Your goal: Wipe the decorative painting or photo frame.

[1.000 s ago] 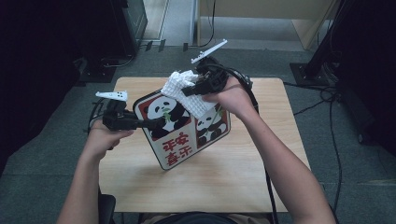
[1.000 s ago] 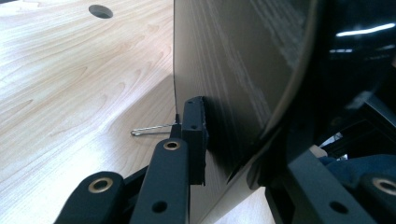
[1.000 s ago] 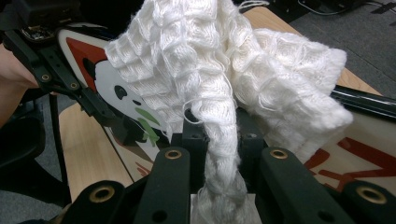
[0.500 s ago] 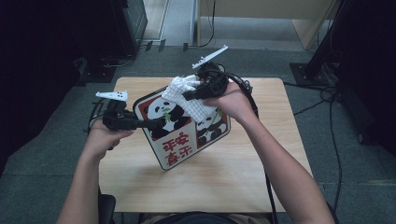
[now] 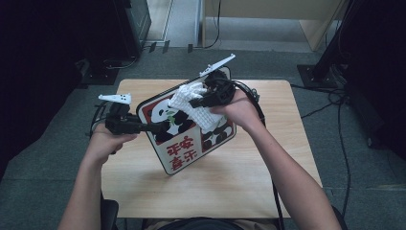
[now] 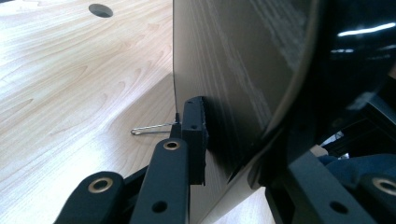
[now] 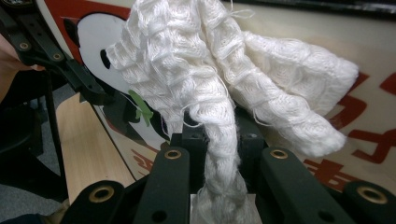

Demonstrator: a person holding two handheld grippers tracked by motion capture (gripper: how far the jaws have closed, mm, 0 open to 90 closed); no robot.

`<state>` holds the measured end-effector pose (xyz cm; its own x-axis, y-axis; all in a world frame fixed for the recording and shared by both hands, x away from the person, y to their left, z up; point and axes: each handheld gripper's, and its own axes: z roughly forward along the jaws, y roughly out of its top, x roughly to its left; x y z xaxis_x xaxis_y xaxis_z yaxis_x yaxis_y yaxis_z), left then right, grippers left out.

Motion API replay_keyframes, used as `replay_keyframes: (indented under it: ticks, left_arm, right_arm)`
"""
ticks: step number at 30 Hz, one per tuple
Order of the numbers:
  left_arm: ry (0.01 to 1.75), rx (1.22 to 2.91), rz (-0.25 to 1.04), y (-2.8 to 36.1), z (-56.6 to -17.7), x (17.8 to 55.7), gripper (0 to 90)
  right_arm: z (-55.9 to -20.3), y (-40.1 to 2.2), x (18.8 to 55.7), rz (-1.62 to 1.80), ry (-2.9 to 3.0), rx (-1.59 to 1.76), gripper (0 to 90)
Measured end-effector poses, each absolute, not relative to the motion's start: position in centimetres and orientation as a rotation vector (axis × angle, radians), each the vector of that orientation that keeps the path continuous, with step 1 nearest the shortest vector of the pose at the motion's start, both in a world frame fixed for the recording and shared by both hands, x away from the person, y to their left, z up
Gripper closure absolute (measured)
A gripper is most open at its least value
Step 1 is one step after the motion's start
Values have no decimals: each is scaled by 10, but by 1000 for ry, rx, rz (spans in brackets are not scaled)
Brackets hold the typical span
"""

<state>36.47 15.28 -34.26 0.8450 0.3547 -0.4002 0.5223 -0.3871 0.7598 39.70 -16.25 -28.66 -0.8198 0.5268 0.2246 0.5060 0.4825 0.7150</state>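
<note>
Pinching the white cloth (image 5: 195, 104), the right claw (image 5: 203, 101) presses it against the panda board (image 5: 184, 143), whose left edge the left claw (image 5: 160, 127) clamps.

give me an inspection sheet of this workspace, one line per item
surface: light wooden table, with a round hole seen in the left gripper view
job's things: panda tray with red rim and red characters, held tilted above the table; white knitted cloth pressed against its printed face
clutter: a thin wire clip at the tray's edge beside the left jaw
grippers: left gripper shut on the tray's edge; right gripper shut on the cloth
cables: black cable looping from the right gripper; more black cables on the floor at right
surroundings: grey carpet floor, dark equipment at upper left, wooden furniture behind
</note>
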Motion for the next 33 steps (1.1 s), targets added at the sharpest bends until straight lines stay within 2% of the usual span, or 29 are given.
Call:
replay_keyframes:
  ticks: [33]
  left_arm:
    - [642,2014,-214,153,-344,365,751]
  right_arm:
    - [-334,-174,388,1300,2697,958,783]
